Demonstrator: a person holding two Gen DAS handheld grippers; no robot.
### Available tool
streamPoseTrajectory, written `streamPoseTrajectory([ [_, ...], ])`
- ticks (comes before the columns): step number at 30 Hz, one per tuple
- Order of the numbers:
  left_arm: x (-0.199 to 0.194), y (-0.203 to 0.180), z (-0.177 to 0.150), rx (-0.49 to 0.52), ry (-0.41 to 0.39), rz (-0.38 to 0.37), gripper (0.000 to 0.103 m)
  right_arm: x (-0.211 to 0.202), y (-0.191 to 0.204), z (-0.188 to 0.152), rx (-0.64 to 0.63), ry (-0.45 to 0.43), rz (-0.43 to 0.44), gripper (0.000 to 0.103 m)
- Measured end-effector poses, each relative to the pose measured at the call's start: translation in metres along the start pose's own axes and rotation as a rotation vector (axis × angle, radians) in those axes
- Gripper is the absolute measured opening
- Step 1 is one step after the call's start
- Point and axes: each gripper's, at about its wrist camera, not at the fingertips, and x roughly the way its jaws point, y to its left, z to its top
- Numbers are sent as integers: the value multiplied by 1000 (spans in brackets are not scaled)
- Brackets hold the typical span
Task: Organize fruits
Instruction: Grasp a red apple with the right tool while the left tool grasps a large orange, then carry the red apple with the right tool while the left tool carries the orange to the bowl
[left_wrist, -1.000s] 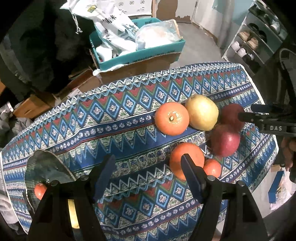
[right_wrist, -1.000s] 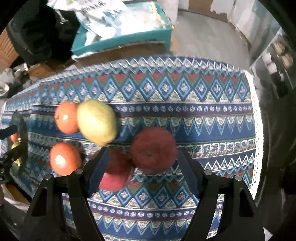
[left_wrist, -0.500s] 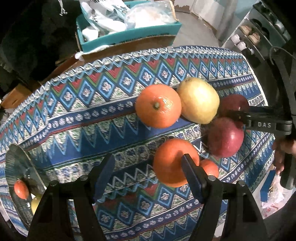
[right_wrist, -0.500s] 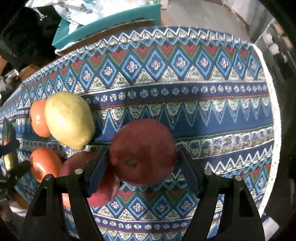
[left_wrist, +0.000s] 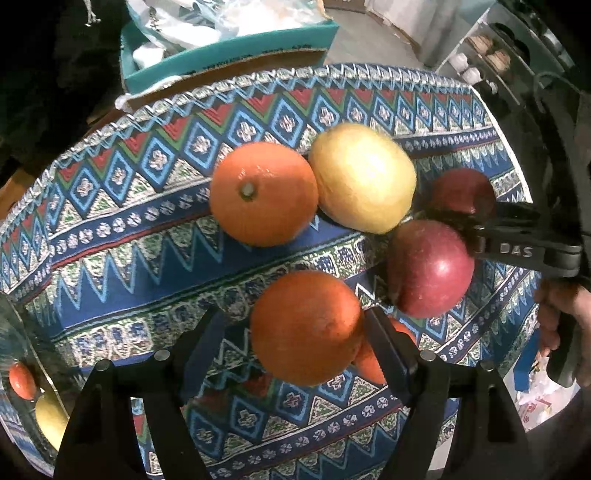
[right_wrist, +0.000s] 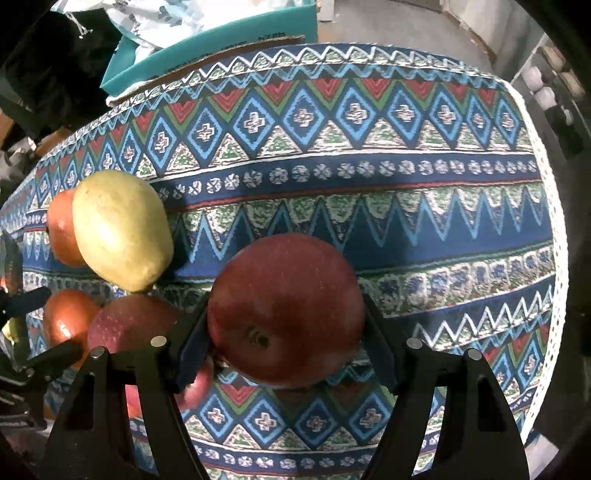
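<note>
My left gripper (left_wrist: 291, 325) is open around a large orange (left_wrist: 306, 328) on the patterned tablecloth (left_wrist: 129, 229). Its right pad touches the fruit and the left pad stands clear. A small orange (left_wrist: 369, 360) peeks out behind it. Further back lie another orange (left_wrist: 264, 194), a yellow fruit (left_wrist: 364, 177) and a red apple (left_wrist: 430, 267). My right gripper (right_wrist: 284, 321) points down over a second red apple (right_wrist: 288, 310). Its jaws are closing, with both pads against the apple's sides. The right wrist view shows the yellow fruit (right_wrist: 122, 229) and the other apple (right_wrist: 129, 321) to the left.
A glass plate (left_wrist: 33, 350) at the near left holds a small orange fruit (left_wrist: 22, 380) and a yellow one. A teal box (left_wrist: 229, 62) on cardboard stands beyond the table's far edge. Shelves (left_wrist: 491, 55) rise at the back right. A person's hand (left_wrist: 561, 306) holds the right gripper.
Both grippers have come down towards the table. The left one has shifted right, so the large orange now sits between its fingers. The right one's fingers now flank the red apple.
</note>
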Motion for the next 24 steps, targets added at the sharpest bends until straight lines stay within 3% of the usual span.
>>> streamPoseTrajectory([
  [7, 20, -6, -1, 35, 36, 27, 80, -22, -8, -15, -5, -45, -7, 75],
  [10, 23, -7, -1, 51, 29, 31, 78, -33, -9, -18, -14, -59, 2, 75],
  [13, 25, -8, -3, 67, 25, 9, 69, -43, -7, -21, -30, -71, 4, 75],
  [24, 19, -16, -13, 108, -17, 49, 68, -58, 2, -27, -54, -97, 4, 75],
])
